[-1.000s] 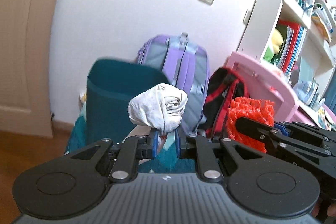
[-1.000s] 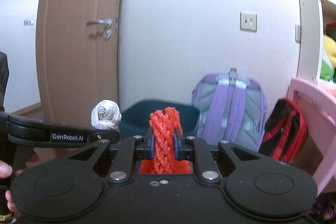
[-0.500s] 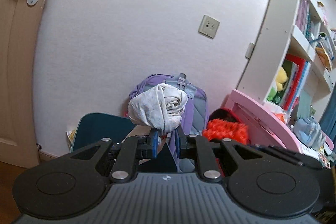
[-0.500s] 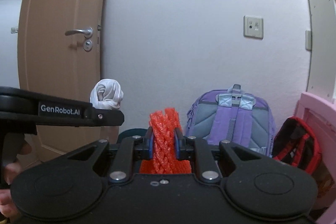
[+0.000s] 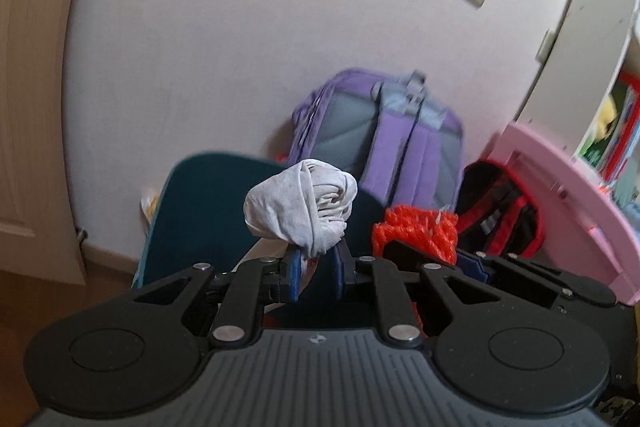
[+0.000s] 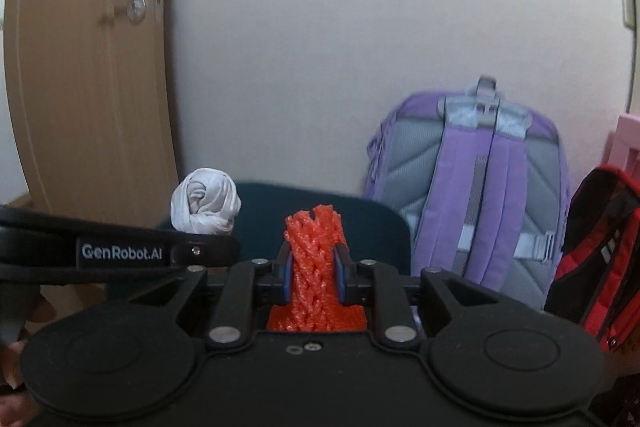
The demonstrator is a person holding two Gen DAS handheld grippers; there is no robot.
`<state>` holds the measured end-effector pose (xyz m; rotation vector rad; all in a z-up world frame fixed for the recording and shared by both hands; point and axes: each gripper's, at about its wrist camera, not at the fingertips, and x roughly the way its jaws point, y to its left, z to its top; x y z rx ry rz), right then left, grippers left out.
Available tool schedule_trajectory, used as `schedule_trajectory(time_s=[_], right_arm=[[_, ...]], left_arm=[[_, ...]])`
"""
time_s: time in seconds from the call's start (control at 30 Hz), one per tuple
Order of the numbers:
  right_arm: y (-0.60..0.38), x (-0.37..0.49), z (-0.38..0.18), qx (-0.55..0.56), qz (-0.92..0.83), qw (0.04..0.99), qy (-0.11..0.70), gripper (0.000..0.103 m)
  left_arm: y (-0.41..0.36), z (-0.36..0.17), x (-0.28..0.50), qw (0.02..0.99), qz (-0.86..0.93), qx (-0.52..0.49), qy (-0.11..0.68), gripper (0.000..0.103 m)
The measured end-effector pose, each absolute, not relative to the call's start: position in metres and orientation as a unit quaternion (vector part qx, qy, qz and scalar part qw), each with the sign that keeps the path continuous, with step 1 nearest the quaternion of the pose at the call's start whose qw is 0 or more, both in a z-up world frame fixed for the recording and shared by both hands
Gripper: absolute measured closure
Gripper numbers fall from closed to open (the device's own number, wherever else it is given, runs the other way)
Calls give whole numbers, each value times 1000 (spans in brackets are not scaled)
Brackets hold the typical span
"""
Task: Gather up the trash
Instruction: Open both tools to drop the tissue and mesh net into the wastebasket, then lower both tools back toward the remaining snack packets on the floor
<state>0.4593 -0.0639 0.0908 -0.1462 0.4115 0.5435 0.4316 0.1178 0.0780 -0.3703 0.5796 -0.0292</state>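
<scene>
My left gripper point(image 5: 315, 267) is shut on a crumpled white tissue wad point(image 5: 300, 205), held in the air in front of a dark teal bin point(image 5: 200, 211) that stands by the wall. My right gripper point(image 6: 314, 267) is shut on a red-orange foam net point(image 6: 314, 267) that sticks up between its fingers. In the right wrist view the left gripper and its tissue wad point(image 6: 206, 207) are at the left, with the teal bin point(image 6: 360, 227) just behind both. In the left wrist view the red net point(image 5: 416, 231) shows to the right.
A purple and grey backpack point(image 6: 476, 187) leans on the white wall right of the bin. A red and black bag point(image 6: 596, 259) lies further right beside pink furniture point(image 5: 560, 195). A wooden door point(image 6: 88, 67) is at the left. A white bookshelf point(image 5: 600, 27) stands at the right.
Both views first tilted up toward the wall, then dropped back down. The bin and backpack now look larger and closer. Both grippers kept their hold.
</scene>
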Motion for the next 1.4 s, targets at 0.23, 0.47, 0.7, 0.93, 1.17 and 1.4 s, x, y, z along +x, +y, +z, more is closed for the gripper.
schedule_trajectory(time_s=[0.23,0.47,0.7,0.93,1.17,1.4], right_arm=[[-61,476,71,-79,266,926,254,79],[-61,469,69,-96,264,928,244,40],[-64,459,74,-97,264,928,243,31],[-72,434,88,-94,265,931,233,24],[-87,403,108,-81,266,935,222,19],[-97,359,126,-84,272,936,205,14]], left_arm=[[121,52,455,929,-10,-177,325,87],[123,42,461,922,-5,-179,343,80],[117,49,453,930,-1,-162,330,45],[114,69,434,937,7,-162,310,27],[113,93,400,942,9,-158,295,24],[103,119,357,951,8,-141,276,22]])
